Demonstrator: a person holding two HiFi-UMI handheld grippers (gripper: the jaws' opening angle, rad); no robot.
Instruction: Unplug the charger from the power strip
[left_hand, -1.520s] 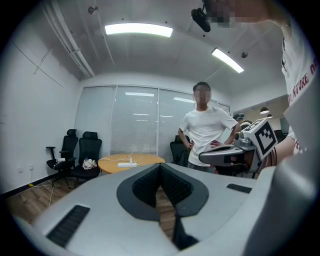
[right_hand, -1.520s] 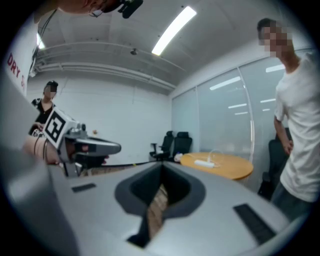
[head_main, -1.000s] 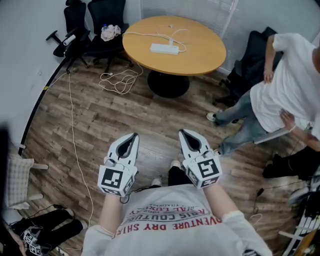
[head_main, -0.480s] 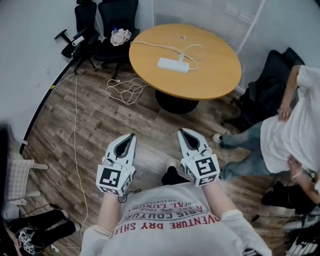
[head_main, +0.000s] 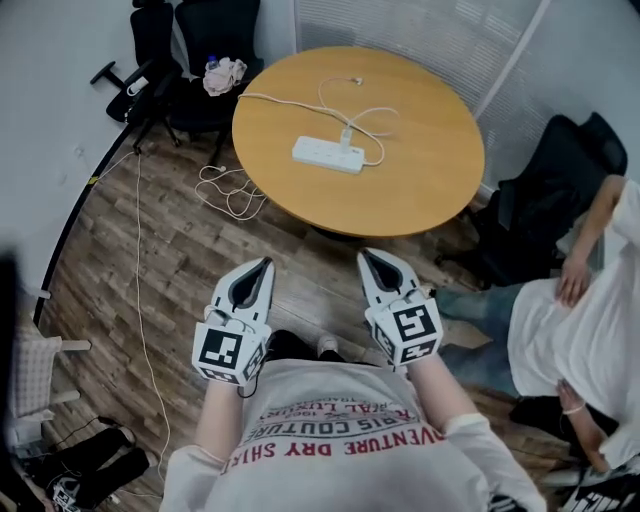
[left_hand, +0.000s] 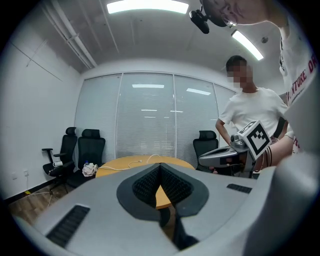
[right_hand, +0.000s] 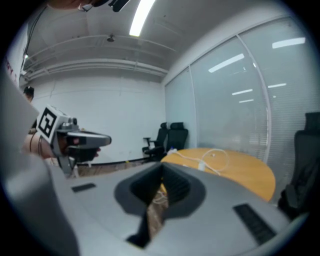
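Note:
A white power strip (head_main: 328, 154) lies on the round wooden table (head_main: 420, 190). A small white charger (head_main: 346, 137) is plugged into its far side, and its white cable (head_main: 360, 112) loops over the tabletop. Both grippers hover over the floor, short of the table's near edge. My left gripper (head_main: 266, 264) is shut and holds nothing. My right gripper (head_main: 366, 256) is also shut and empty. In the right gripper view the charger (right_hand: 202, 165) and its cable show on the table beyond the shut jaws. In the left gripper view the table (left_hand: 125, 162) lies ahead, with the right gripper (left_hand: 202, 161) at the right.
Black office chairs (head_main: 205, 45) stand at the far left, one with a bundle of cloth on it. A white cable (head_main: 225, 190) lies coiled on the wooden floor by the table. A person in a white shirt (head_main: 585, 340) sits at the right beside another black chair (head_main: 550, 200).
Both grippers have travelled forward towards the table, which now lies closer and lower in the head view. The seated person has slid towards the lower right of the picture. Both jaws stayed shut.

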